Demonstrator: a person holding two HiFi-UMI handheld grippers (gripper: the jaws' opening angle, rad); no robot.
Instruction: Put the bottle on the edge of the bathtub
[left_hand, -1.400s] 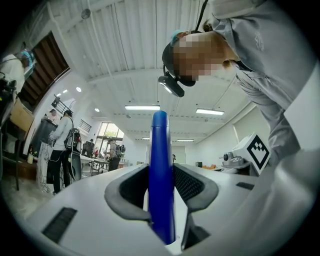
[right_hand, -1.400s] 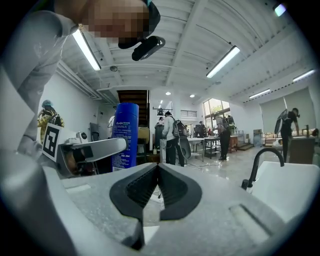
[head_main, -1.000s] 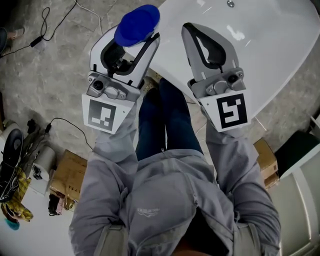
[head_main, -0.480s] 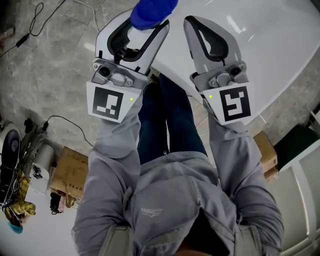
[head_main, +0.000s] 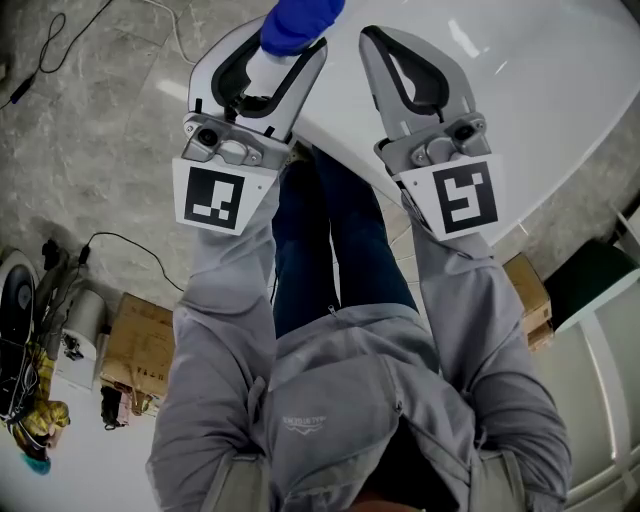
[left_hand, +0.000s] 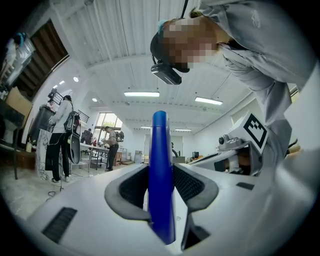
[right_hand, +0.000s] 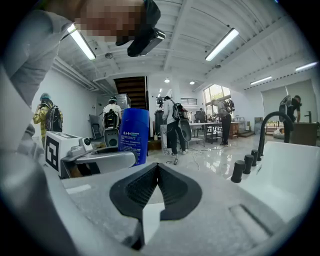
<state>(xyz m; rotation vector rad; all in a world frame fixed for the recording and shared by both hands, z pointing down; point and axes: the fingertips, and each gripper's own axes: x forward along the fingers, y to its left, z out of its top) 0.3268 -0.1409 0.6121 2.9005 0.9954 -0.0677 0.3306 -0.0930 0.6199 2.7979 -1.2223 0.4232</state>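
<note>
Okay, the left gripper (left_hand: 161, 172) has its jaws partly open and clamped on the blue bottle (left_hand: 160, 140); both dark ribbed pads press the bottle's sides, and the bottle runs up past the jaw tips toward 12 o'clock. In the head view the bottle sits at the 12 o'clock edge of the frame, over the line where the white bathtub (head_main: 530, 110) meets the grey stone floor (head_main: 100, 130). Can't tell if it touches the rim.

The right gripper (right_hand: 157, 169) is empty, with its pads meeting at the tips. It is just beside the left one, at its 3 o'clock, over the tub surface. From the right gripper view the bottle stands upright at 10 o'clock, with the printed label facing the camera. A black faucet (right_hand: 266, 131) and black knobs (right_hand: 239, 171) line the tub edge at 3 o'clock.

Each gripper has a marker cube, the left (head_main: 212, 198) and the right (head_main: 465, 205), sitting at the near ends by the grey sleeves (head_main: 225, 300). The dark blue trousers (head_main: 335, 235) show between the arms. A cardboard box (head_main: 135, 345) lies on the floor at 8 o'clock and a black cable (head_main: 115, 240) at 9 o'clock. Other people (left_hand: 59, 140) stand in the background of both gripper views.
</note>
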